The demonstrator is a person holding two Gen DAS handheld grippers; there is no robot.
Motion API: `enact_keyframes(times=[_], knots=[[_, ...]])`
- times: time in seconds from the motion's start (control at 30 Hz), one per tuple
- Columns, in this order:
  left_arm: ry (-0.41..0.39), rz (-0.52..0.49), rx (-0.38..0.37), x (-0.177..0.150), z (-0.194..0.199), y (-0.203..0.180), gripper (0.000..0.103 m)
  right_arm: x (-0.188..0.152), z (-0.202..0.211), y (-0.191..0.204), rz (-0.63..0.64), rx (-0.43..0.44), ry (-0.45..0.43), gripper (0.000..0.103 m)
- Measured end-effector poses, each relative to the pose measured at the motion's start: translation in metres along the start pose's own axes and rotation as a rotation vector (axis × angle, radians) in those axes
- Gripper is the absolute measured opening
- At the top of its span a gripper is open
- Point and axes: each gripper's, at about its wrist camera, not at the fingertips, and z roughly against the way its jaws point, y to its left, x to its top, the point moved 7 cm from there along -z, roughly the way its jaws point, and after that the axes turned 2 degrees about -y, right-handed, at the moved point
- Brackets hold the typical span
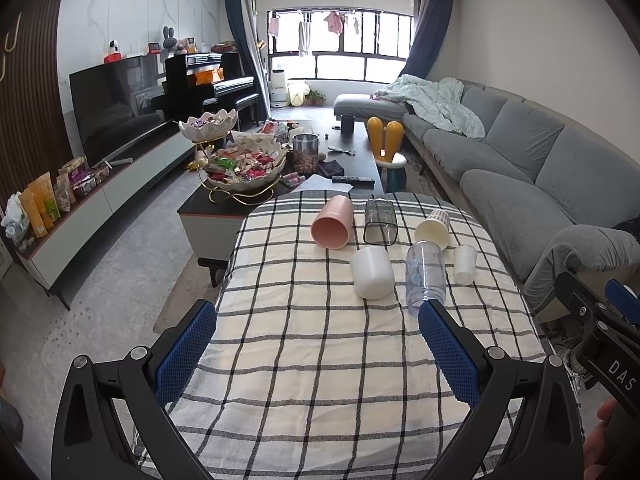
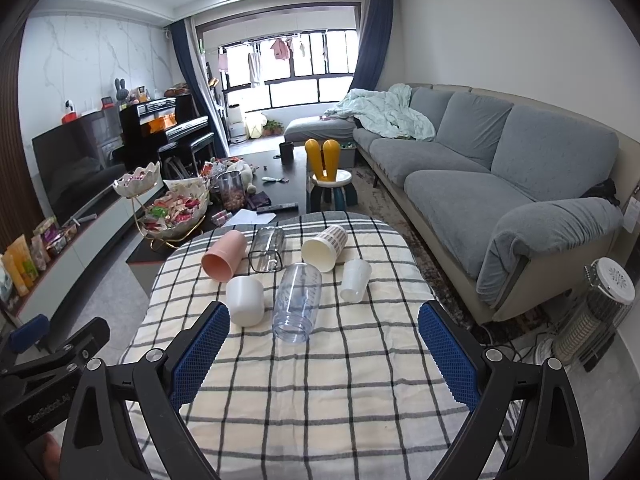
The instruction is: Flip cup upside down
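Note:
Several cups lie on their sides on the checked tablecloth [image 1: 320, 340] [image 2: 320, 380]: a pink cup [image 1: 333, 222] [image 2: 225, 255], a dark clear square cup [image 1: 381, 222] [image 2: 267, 250], a cream patterned cup [image 1: 433, 229] [image 2: 324, 247], a clear bottle-like cup [image 1: 425, 276] [image 2: 297, 302], a small frosted cup [image 1: 465, 265] [image 2: 355, 280]. A white cup [image 1: 373, 273] [image 2: 245, 300] stands mouth down. My left gripper [image 1: 318, 322] is open and empty, in front of the cups. My right gripper [image 2: 324, 326] is open and empty, its fingers either side of the clear cup's near end.
A coffee table [image 1: 360, 160] with snack bowls [image 1: 246, 168] stands beyond the table. A grey sofa [image 1: 520, 168] [image 2: 500, 168] runs along the right. A TV unit [image 1: 112, 120] is at the left. A heater [image 2: 596, 316] stands at the right on the floor.

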Motion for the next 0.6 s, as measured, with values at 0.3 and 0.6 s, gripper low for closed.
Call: enact_keyframes(times=[0.3,0.6], knots=[[0.004,0.002,0.000,-0.0018,-0.0011,0.0005,0.103,-0.0009,-0.0014,0.0001,-0.001,0.001,0.001,0.096],[0.006,0.004,-0.002,-0.0022,-0.0014,0.0020,0.103,-0.0012,-0.0025,0.0004,-0.001,0.002,0.002,0.096]])
